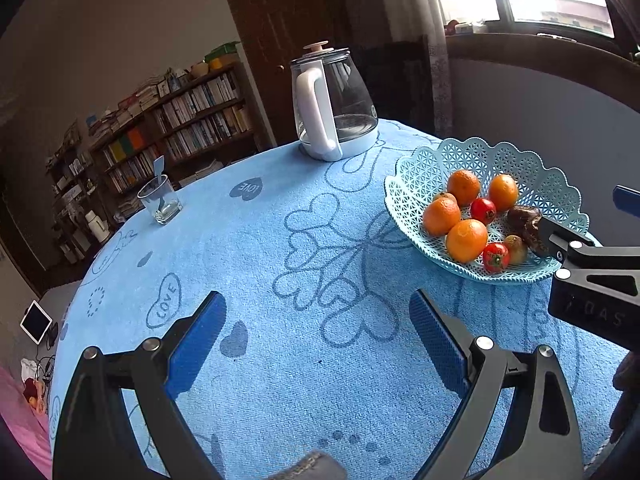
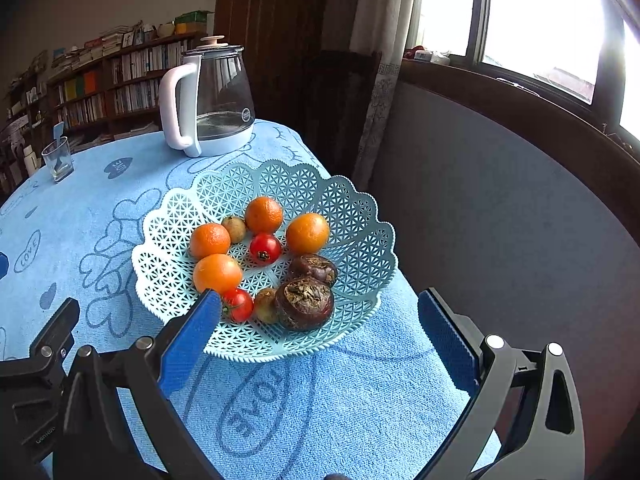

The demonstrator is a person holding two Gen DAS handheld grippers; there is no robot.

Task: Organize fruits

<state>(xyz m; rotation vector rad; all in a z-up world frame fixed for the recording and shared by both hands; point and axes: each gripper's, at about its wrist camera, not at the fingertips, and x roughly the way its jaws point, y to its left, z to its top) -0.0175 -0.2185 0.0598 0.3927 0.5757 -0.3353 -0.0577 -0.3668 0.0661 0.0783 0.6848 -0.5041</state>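
Observation:
A pale blue lattice basket (image 2: pixel 352 216) (image 1: pixel 424 168) sits near the table's right edge. It holds several oranges (image 2: pixel 218 273) (image 1: pixel 466 240), two red tomatoes (image 2: pixel 265 248) (image 1: pixel 495 257), two small brownish-green fruits (image 2: pixel 234 229) and two dark brown fruits (image 2: pixel 304 303) (image 1: pixel 522 216). My right gripper (image 2: pixel 320 304) is open and empty, just in front of the basket, its left pad (image 2: pixel 188 340) over the near rim. My left gripper (image 1: pixel 318 306) is open and empty above bare cloth, left of the basket.
A blue cloth with heart and LOVE prints (image 1: pixel 256 264) covers the table. A glass kettle with a white handle (image 1: pixel 334 108) (image 2: pixel 208 96) stands at the back. A drinking glass (image 1: pixel 160 200) (image 2: pixel 58 158) stands back left. A grey wall and window lie to the right.

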